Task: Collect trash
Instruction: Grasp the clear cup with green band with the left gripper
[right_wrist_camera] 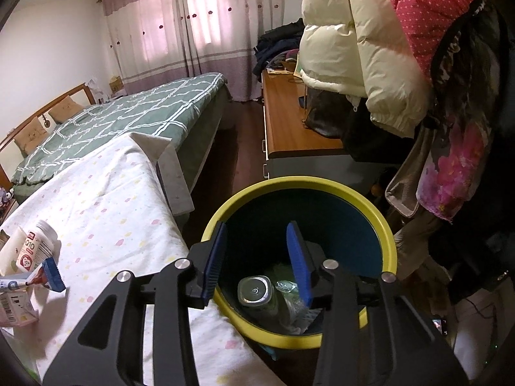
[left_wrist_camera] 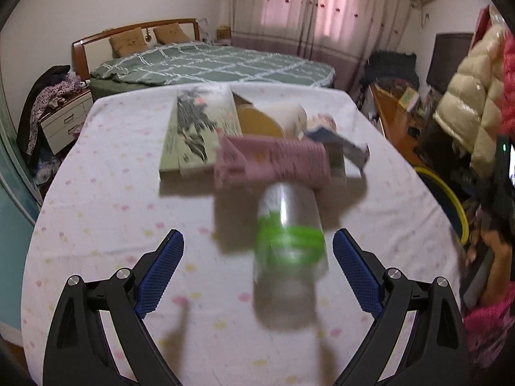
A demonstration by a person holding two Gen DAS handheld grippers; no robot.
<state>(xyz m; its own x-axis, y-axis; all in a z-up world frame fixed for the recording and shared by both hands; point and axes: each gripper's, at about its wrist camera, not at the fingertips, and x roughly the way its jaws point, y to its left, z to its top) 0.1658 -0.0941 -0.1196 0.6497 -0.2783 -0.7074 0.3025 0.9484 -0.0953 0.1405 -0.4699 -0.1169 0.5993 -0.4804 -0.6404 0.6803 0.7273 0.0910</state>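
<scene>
On the white spotted tablecloth [left_wrist_camera: 112, 193] lies a clear plastic bottle [left_wrist_camera: 289, 251] with a green label, blurred, between the wide-apart fingers of my left gripper [left_wrist_camera: 259, 234]; the pads do not touch it. Behind it are a pink carton [left_wrist_camera: 273, 160], a flat box with an ink painting [left_wrist_camera: 199, 128] and crumpled packs. My right gripper [right_wrist_camera: 257, 225] hangs open and empty over the yellow-rimmed blue bin [right_wrist_camera: 289, 183]. Inside the bin lie a can [right_wrist_camera: 256, 291] and clear plastic scraps. A white bottle [right_wrist_camera: 35, 247] and a tube [right_wrist_camera: 48, 273] lie at the table's left in the right wrist view.
The bin [left_wrist_camera: 450, 199] stands off the table's right edge. Beyond the table is a bed with a green quilt [left_wrist_camera: 209, 64]. A wooden dresser [right_wrist_camera: 289, 122] and hanging coats [right_wrist_camera: 370, 48] crowd the right side; a nightstand [left_wrist_camera: 64, 122] stands at the left.
</scene>
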